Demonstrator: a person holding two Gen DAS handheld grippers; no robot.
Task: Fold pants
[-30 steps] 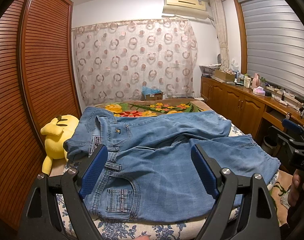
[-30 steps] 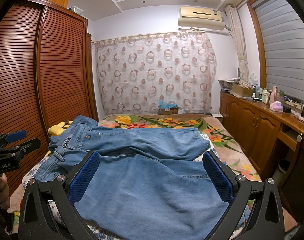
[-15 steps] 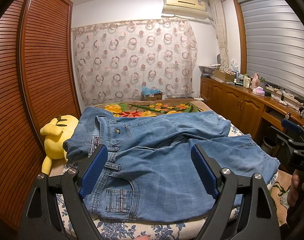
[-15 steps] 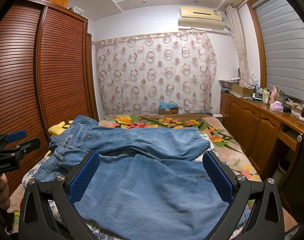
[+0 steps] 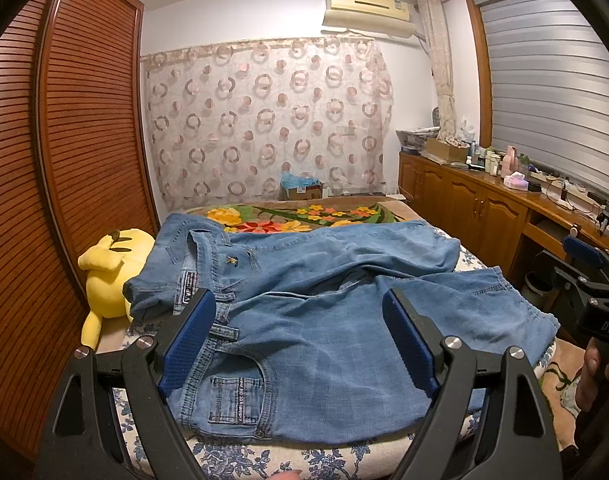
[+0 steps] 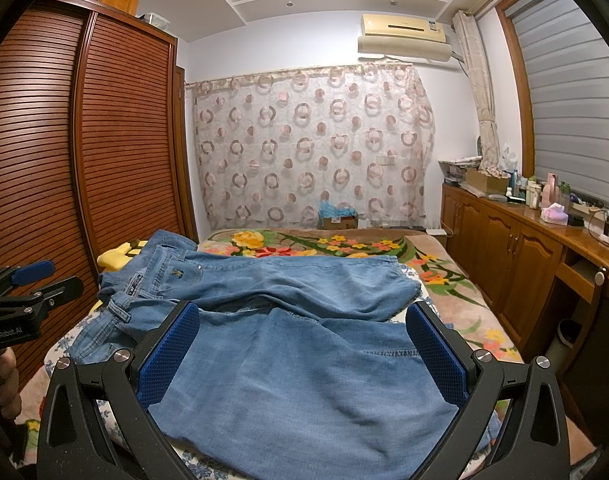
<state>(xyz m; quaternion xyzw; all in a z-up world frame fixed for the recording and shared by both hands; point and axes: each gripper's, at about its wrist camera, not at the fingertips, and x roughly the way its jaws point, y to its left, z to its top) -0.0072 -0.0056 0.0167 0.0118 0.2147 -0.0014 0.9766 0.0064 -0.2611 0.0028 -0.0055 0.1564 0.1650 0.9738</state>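
Note:
Light blue jeans (image 5: 312, 312) lie spread across the bed, waistband at the left, legs running right; they also show in the right wrist view (image 6: 288, 344). The far leg lies loosely wrinkled beside the near leg. My left gripper (image 5: 300, 312) is open and empty, held above the waist and back-pocket end. My right gripper (image 6: 302, 322) is open and empty, held above the near leg. Each gripper shows at the edge of the other's view: the right gripper (image 5: 588, 276) and the left gripper (image 6: 28, 284).
A yellow plush toy (image 5: 108, 272) lies at the bed's left edge against the slatted wardrobe (image 5: 44, 184). A floral blanket (image 5: 304, 216) covers the far bed. Wooden cabinets (image 5: 476, 208) with bottles stand along the right wall. A cardboard box (image 6: 338, 220) sits by the curtain.

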